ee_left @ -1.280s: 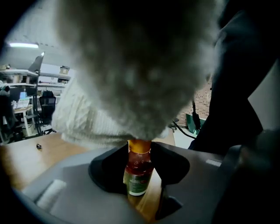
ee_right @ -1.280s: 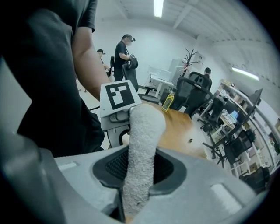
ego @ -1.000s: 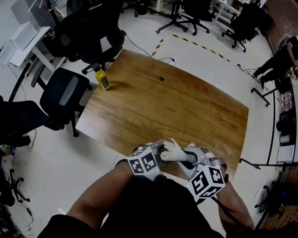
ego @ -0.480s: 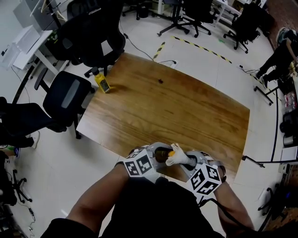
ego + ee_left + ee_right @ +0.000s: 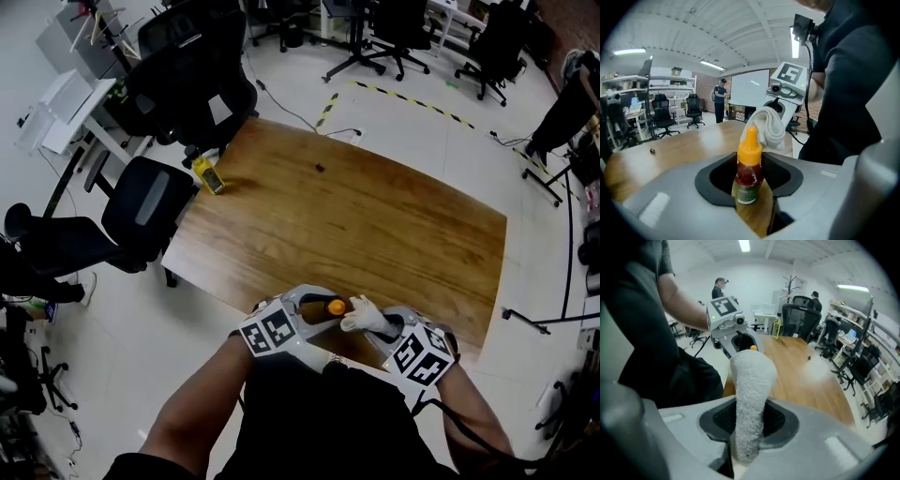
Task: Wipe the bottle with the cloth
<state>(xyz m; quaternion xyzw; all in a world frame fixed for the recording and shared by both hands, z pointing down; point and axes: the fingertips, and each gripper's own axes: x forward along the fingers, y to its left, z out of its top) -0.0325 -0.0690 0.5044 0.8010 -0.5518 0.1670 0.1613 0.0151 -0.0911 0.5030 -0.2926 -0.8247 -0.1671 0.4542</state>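
The left gripper (image 5: 317, 317) has its jaws clenched on a small upright bottle (image 5: 749, 171) of reddish liquid with an orange dropper cap, held over the near edge of the brown wooden surface (image 5: 356, 216). Over that same edge, the right gripper (image 5: 380, 323) grasps a rolled white terry cloth (image 5: 750, 394) whose free end meets the cap.

Bright and evenly lit from ceiling strip lights (image 5: 744, 244). Soft glare on the table (image 5: 820, 373). Heavy fisheye bending, dark corners in both gripper views. Slightly blurred up close.
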